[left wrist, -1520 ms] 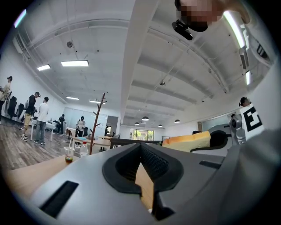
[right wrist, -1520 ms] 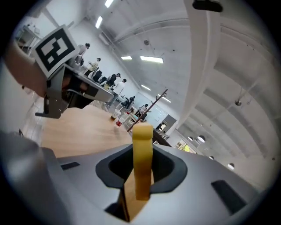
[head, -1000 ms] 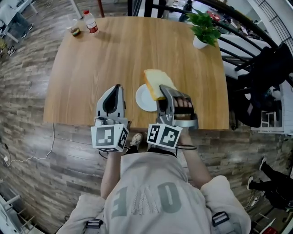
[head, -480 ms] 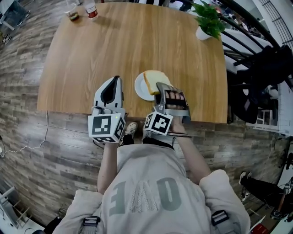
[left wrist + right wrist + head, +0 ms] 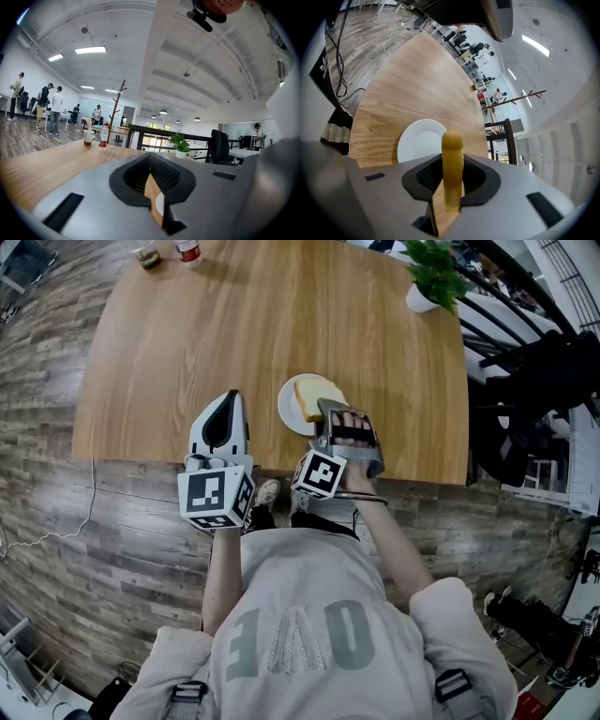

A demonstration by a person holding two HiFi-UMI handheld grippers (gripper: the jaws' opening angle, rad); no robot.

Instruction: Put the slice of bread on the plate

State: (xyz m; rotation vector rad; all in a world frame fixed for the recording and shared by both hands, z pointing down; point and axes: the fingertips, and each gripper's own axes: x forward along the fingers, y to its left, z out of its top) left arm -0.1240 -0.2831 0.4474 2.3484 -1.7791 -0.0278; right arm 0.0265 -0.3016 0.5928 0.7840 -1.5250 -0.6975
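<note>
wood-grain table (image 5: 234, 324) — round white plate (image 5: 289, 405), right gripper (image 5: 329, 409) pinching bread (image 5: 452, 157)

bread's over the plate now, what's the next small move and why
Probably ease the right gripper a little lower, jaws shut. It grips the bread by one edge, and the bread reaches over the plate; whether it touches yet I cannot tell, so letting go now might drop it.

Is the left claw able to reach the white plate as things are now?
Probably yes: the plate lies close beside the left claw with only bare table between; the right claw holds the bread over its other side.
</note>
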